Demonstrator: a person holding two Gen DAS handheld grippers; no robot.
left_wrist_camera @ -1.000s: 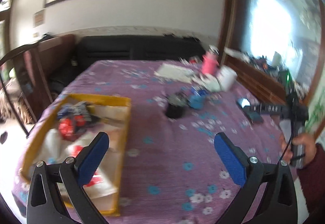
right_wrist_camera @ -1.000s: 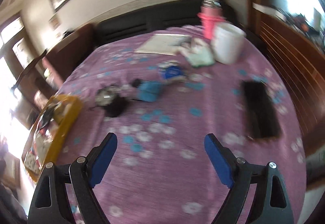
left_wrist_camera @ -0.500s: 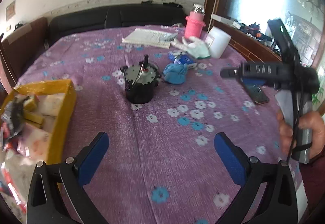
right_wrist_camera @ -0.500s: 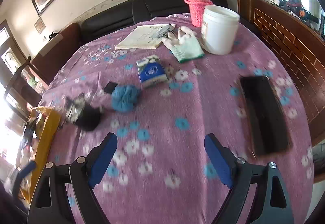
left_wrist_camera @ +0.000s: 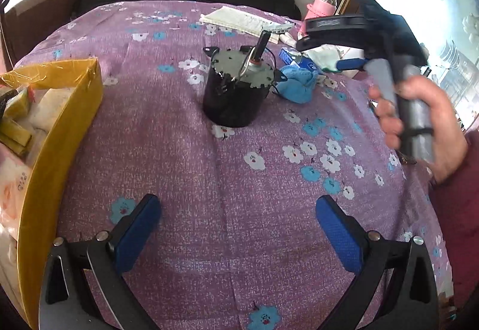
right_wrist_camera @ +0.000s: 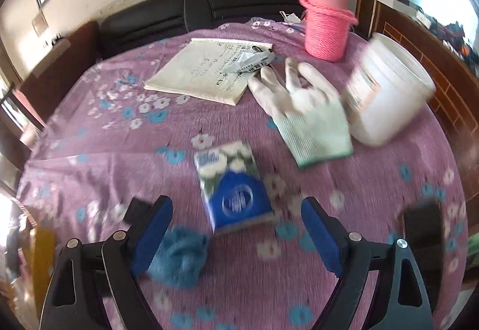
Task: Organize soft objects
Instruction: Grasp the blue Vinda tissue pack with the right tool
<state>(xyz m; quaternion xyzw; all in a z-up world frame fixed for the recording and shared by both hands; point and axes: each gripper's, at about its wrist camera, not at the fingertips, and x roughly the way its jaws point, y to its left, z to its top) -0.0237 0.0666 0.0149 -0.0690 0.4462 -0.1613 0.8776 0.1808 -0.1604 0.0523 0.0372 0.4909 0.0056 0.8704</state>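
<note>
The left gripper (left_wrist_camera: 238, 220) hung over the purple flowered surface (left_wrist_camera: 239, 180) with its blue fingers (left_wrist_camera: 136, 231) spread wide and nothing between them. Ahead of it stood a black cylindrical motor (left_wrist_camera: 236, 90) with a grey toothed top, and touching the motor's right side lay a crumpled blue cloth (left_wrist_camera: 296, 84). At the left edge sat a yellow box (left_wrist_camera: 60, 132) holding packets and soft bags. To the right, a person's hand (left_wrist_camera: 419, 123) gripped the handle of the right gripper, which reached out above the far things. In the right wrist view the right gripper (right_wrist_camera: 236, 222) also had its fingers wide apart, empty, tilted down over the surface; the picture was blurred. Between those fingers and a little beyond them lay a blue and white tissue pack (right_wrist_camera: 233, 186), and the blue cloth (right_wrist_camera: 179, 258) lay just beside the left finger. Farther off were a white knit glove (right_wrist_camera: 305, 117) touching a white plastic tub (right_wrist_camera: 386, 90), an open notebook (right_wrist_camera: 209, 69), and a pink-sleeved flask (right_wrist_camera: 327, 18). A dark flat phone-like thing (right_wrist_camera: 422, 228) lay at the right.
</note>
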